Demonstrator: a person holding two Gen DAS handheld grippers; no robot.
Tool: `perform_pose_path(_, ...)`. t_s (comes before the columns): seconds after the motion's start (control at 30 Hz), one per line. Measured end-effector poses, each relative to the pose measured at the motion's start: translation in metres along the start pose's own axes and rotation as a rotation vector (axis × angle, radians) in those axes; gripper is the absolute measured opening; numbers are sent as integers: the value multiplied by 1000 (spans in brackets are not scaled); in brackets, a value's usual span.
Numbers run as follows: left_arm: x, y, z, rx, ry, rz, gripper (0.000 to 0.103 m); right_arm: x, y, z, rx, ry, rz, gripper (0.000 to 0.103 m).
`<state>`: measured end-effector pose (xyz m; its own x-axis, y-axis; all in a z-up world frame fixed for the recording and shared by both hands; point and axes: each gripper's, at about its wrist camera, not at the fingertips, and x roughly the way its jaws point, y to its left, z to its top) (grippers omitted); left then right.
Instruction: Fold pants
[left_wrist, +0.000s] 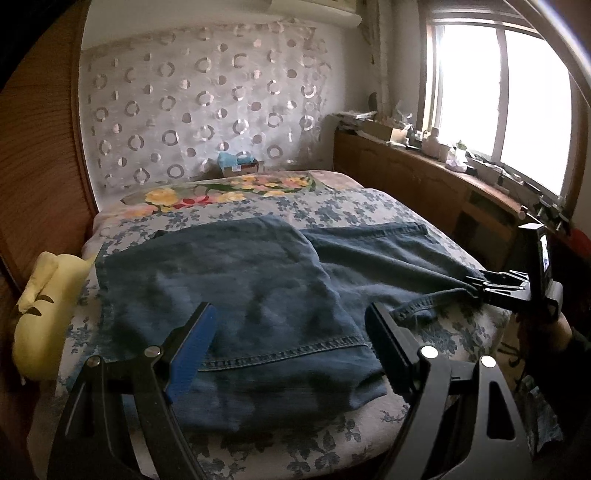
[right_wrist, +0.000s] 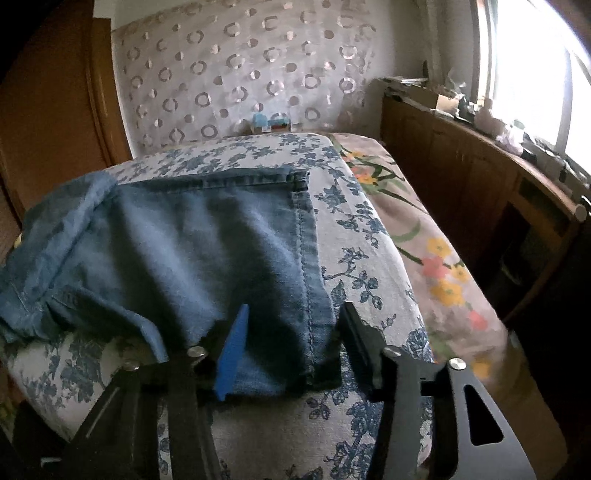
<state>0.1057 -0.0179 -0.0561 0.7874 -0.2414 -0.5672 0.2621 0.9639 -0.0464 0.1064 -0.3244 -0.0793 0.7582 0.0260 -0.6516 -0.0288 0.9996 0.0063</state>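
Both grippers, left gripper and right gripper, are matte black linkage frames with triangular cutouts and round silver pivot screws. Each has a blue ribbed pad on its left finger and a black pad on the right. The right unit, seen side-on, carries a small lit screen. Dark sleeve behind it.

Bedspread beyond pants lies free — cabinet blocks right.

Matt denim pants on printed cotton bedspread.
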Motion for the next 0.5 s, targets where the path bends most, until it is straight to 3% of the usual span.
perform_pose_path(0.5,-3,5,-2,-18,-2,-1,83,4,-3,2,-24,-4,38,14)
